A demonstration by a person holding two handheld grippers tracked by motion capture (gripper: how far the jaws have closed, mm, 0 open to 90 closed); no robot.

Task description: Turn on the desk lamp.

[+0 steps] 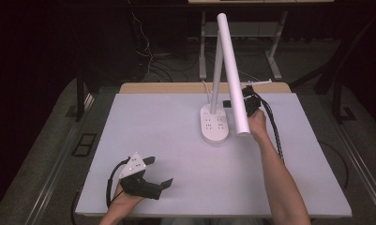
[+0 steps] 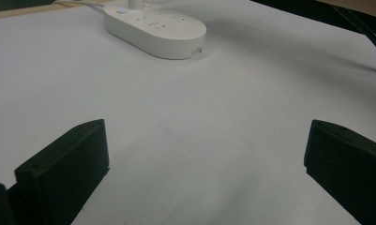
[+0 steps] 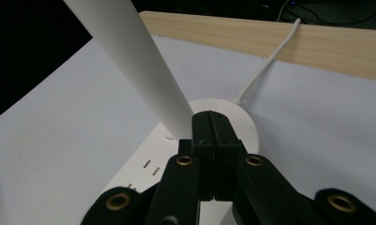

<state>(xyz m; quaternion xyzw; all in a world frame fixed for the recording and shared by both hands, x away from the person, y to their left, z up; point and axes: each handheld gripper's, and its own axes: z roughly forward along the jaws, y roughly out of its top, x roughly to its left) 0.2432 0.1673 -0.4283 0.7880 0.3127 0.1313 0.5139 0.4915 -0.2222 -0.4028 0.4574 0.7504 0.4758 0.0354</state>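
High view gives me a white lamp (image 1: 223,75) standing past the middle of the tabletop (image 1: 176,140), its oval base (image 1: 215,125) carrying socket slots, a thin post rising from it and a long tube head slanting down toward me on the right. My right tongs (image 1: 245,104) sit just behind the lower part of that tube, above the base. Right gripper view shows me the right tongs (image 3: 214,123) with both jaws pressed flat together and nothing between them, their tips right by the foot of the white tube (image 3: 139,65) over the base (image 3: 214,131); whether they touch it I cannot tell. A white cord (image 3: 265,65) runs from the base toward the wooden far edge. My left tongs (image 1: 157,172) rest low at the near left of the tabletop, well apart from the lamp. Left gripper view has those jaws spread wide and empty, bare tabletop (image 2: 199,140) between them and the base (image 2: 155,28) farther off
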